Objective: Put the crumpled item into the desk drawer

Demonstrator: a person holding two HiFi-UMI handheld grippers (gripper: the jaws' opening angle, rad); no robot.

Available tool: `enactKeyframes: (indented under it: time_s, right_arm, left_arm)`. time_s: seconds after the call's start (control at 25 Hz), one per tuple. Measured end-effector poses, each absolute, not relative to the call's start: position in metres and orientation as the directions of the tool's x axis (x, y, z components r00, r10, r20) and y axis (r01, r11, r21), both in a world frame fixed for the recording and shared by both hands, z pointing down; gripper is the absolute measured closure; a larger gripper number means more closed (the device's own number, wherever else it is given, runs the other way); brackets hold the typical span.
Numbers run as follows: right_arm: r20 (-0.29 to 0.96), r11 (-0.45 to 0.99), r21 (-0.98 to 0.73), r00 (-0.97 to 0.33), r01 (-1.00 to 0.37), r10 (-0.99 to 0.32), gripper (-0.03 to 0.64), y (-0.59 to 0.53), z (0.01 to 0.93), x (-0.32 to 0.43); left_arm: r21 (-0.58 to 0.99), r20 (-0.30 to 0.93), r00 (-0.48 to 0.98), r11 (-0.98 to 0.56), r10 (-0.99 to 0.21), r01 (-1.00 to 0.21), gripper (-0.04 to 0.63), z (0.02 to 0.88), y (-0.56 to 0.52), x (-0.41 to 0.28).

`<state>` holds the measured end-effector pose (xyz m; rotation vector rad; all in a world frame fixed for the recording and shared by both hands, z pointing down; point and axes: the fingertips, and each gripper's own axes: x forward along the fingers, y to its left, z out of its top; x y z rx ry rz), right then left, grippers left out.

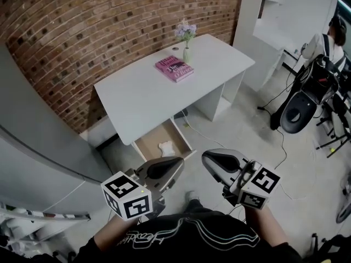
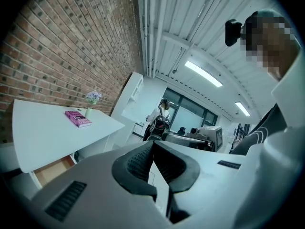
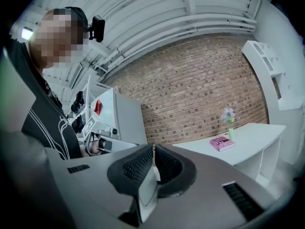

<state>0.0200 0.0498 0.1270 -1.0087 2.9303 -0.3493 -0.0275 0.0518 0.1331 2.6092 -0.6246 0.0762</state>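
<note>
Two grippers on show, grey handheld ones with marker cubes, and neither is carrying anything. The left gripper [image 1: 174, 166] hangs low in front of the person, its black ribbed jaws pressed together with nothing between them. Same story on the right gripper [image 1: 208, 159], just beside it: jaws closed tip to tip, empty. And there's the crumpled white item [image 1: 166, 147], lying inside the open desk drawer [image 1: 148, 146], resting on its pale wooden bottom. That drawer stands pulled out from under the white rectangular desk surface [image 1: 142, 100], on the side facing the person. Both grippers are apart from it, with a strip of grey floor [image 1: 219, 130] between the drawer front and the jaws. Up on the surface, a pink book [image 1: 174, 69] lies flat near the far edge. Just behind it, a small pale vase of purple flowers [image 1: 186, 43] stands upright close to the red brick wall [image 1: 82, 32]. Over on the left, a big grey cabinet [image 1: 33, 147] fills the corner. Off to the right, well away from the desk, another person [image 1: 323, 43] in a white top is busy among black equipment and trailing cables.
</note>
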Motion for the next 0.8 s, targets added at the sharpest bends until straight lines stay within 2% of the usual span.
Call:
enactKeyframes:
  time_s: [0.28, 0.52, 0.8]
  right_arm:
    - [0.083, 0.767, -0.215, -0.794, -0.604, -0.602, 0.569, 0.036, 0.135, 0.022]
    - [0.094, 0.763, -0.299, -0.813, -0.574, -0.575, 0.569, 0.027, 0.14, 0.02]
    - [0.089, 0.777, -0.272, -0.819, -0.568, -0.567, 0.569, 0.009, 0.143, 0.022]
  left_arm:
    - [0.432, 0.154, 0.893, -0.784, -0.423, -0.445, 0.574, 0.139, 0.037, -0.022]
    - [0.439, 0.156, 0.886, -0.773, -0.436, -0.458, 0.574, 0.143, 0.024, -0.024]
    - [0.44, 0.171, 0.876, -0.761, -0.451, -0.477, 0.572, 0.147, 0.011, -0.021]
